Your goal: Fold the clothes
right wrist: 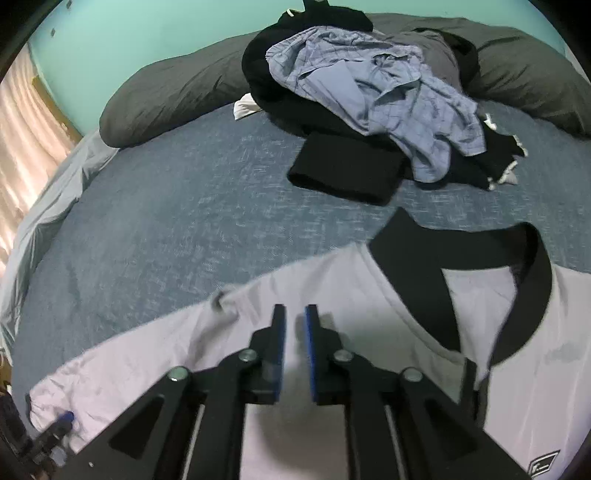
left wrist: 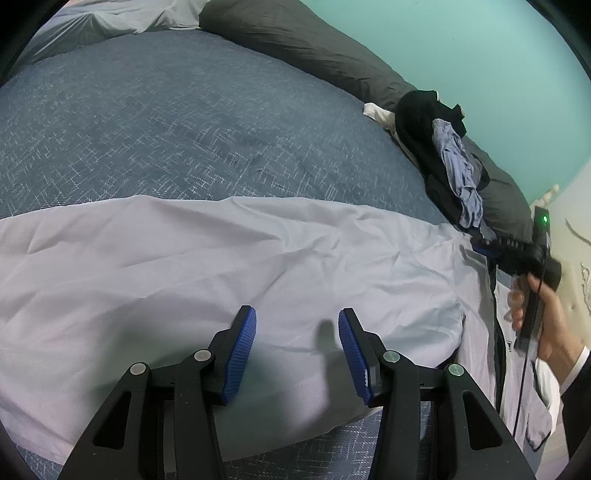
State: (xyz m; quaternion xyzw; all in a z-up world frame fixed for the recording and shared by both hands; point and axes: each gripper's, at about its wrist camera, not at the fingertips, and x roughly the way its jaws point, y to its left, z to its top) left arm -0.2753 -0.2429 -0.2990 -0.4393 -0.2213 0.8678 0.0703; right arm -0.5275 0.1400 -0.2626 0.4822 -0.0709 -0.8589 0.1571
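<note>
Jacket: pale grey jacket (right wrist: 351, 295) with a black collar (right wrist: 454, 254) lies spread flat on the blue bedspread (left wrist: 166, 129), front up, near the bed's close edge; a small logo shows on its chest at the lower right of the right wrist view.
Sleeve: one sleeve (right wrist: 122, 365) runs out flat to the left in the right wrist view, lightly creased.
Left gripper: left gripper (left wrist: 297, 354) hovers over the jacket's wide pale panel, its blue pads (left wrist: 242, 354) set well apart, nothing between them.
Right gripper: right gripper (right wrist: 294, 354) sits over the shoulder area just left of the collar; its pads are close together with a narrow gap, and no cloth is visibly caught in it.
Hand: the person's right hand (left wrist: 543, 317) shows at the edge of the left wrist view, wrapped round the right tool's handle.
Pile: a heap of unfolded clothes (right wrist: 376, 92), black garments with a crumpled blue checked shirt (right wrist: 406, 99) on top, lies beyond the jacket, well apart from it.
Folded item: a black folded piece (right wrist: 343, 170) rests at the front of that heap.
Pillows: dark grey pillows (right wrist: 166, 96) line the far side against the teal wall (right wrist: 129, 33).
</note>
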